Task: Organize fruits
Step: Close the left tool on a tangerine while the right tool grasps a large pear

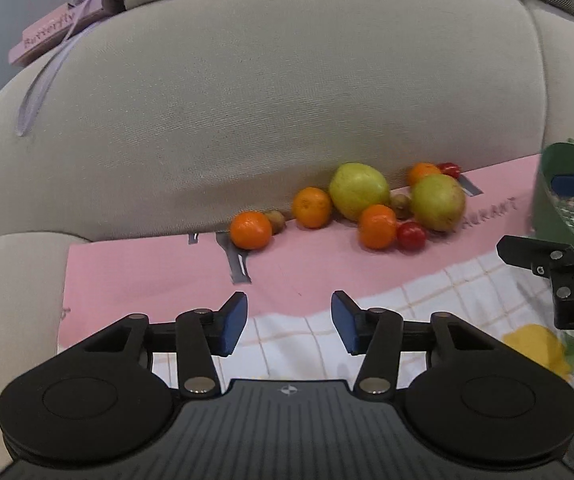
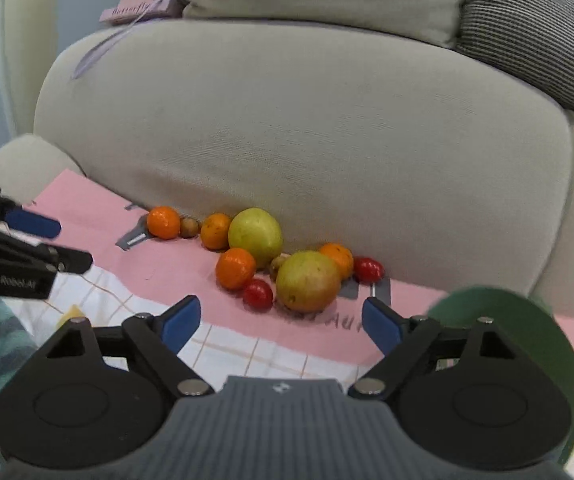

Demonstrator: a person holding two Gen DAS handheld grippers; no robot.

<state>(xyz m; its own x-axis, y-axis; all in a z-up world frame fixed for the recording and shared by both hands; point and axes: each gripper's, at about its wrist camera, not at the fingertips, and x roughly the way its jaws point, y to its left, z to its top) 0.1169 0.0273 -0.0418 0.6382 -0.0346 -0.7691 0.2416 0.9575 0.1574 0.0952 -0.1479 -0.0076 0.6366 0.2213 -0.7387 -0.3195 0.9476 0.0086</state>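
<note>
Lying in a loose row where the pink sheet point(image 1: 159, 276) meets the sofa back point(image 1: 287, 100), the fruits probably rolled there and lodged: an orange point(image 1: 250, 230) at the left, a big guava point(image 1: 359, 190) mid-row, a tomato point(image 1: 411, 236) and a second guava point(image 1: 438, 202) at the right. Both grippers hang short of them with nothing held, the left gripper point(image 1: 289, 322) half parted, the right gripper point(image 2: 281, 324) wide. A green bowl point(image 2: 519, 328), likely their destination, sits rightmost. Small brown fruits wedged between the larger ones would crowd a grasp.
</note>
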